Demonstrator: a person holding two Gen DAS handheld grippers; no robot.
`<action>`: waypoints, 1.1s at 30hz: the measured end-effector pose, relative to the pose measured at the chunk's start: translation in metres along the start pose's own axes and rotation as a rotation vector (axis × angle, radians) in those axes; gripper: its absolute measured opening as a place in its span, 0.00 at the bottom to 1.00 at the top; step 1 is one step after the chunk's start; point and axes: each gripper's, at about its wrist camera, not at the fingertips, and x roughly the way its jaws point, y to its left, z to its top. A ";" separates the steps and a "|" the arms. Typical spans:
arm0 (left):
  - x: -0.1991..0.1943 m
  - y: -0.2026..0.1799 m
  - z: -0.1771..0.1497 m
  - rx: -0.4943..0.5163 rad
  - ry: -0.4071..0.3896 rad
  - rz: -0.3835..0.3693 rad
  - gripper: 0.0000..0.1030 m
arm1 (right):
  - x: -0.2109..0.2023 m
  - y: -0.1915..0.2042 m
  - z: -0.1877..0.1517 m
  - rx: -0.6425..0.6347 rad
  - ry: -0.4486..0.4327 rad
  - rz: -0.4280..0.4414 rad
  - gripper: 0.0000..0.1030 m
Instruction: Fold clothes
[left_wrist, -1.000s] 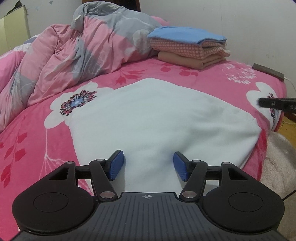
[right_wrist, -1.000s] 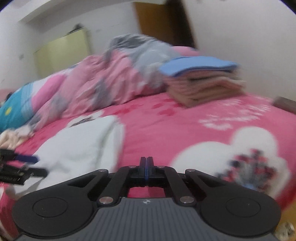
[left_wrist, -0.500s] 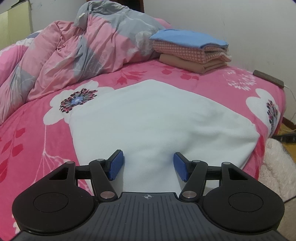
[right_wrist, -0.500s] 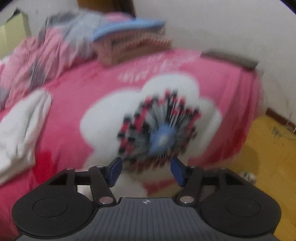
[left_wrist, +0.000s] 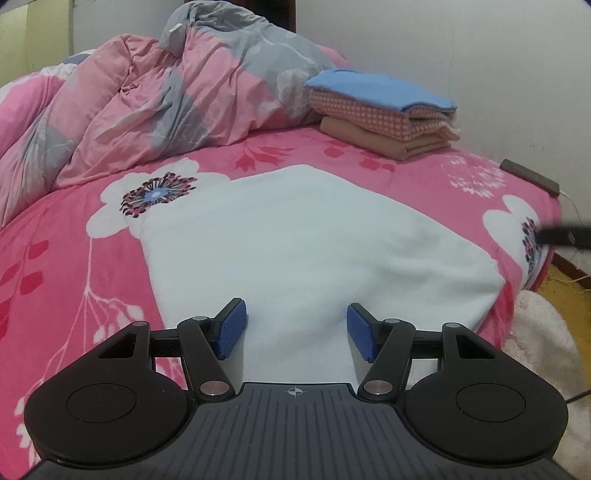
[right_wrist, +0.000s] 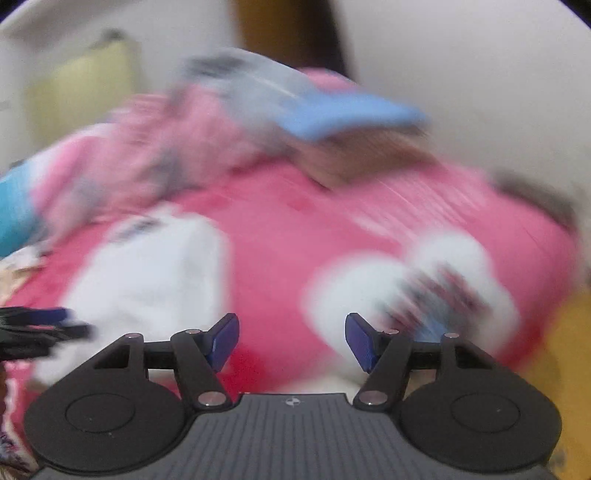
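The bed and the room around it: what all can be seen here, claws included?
White cloth: one, spread flat on the bed, near edge between the left claw's fingers.
Bedcover: one, pink with white flowers, under everything.
Duvet: one, pink and grey, bunched at the back left.
Folded stack: one pile, blue on top, pink check, tan at the bottom, back right of the bed.
Dark flat object: one, at the bed's far right edge; what it is I cannot tell.
Fluffy rug: one, cream, on the floor to the right.
Floor: yellow.
Left claw: black with blue pads, open.
Right claw: same make, open, over the bedcover; its view is blurred.
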 end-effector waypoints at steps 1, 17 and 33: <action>-0.002 0.001 -0.001 -0.002 0.000 -0.001 0.59 | 0.001 0.017 0.004 -0.052 -0.032 0.045 0.64; -0.022 0.006 -0.022 -0.071 0.001 -0.079 0.59 | 0.021 0.091 -0.006 -0.355 -0.013 0.102 0.40; -0.054 0.031 0.003 -0.165 -0.108 -0.082 0.59 | 0.085 0.095 -0.030 -0.332 0.056 0.143 0.41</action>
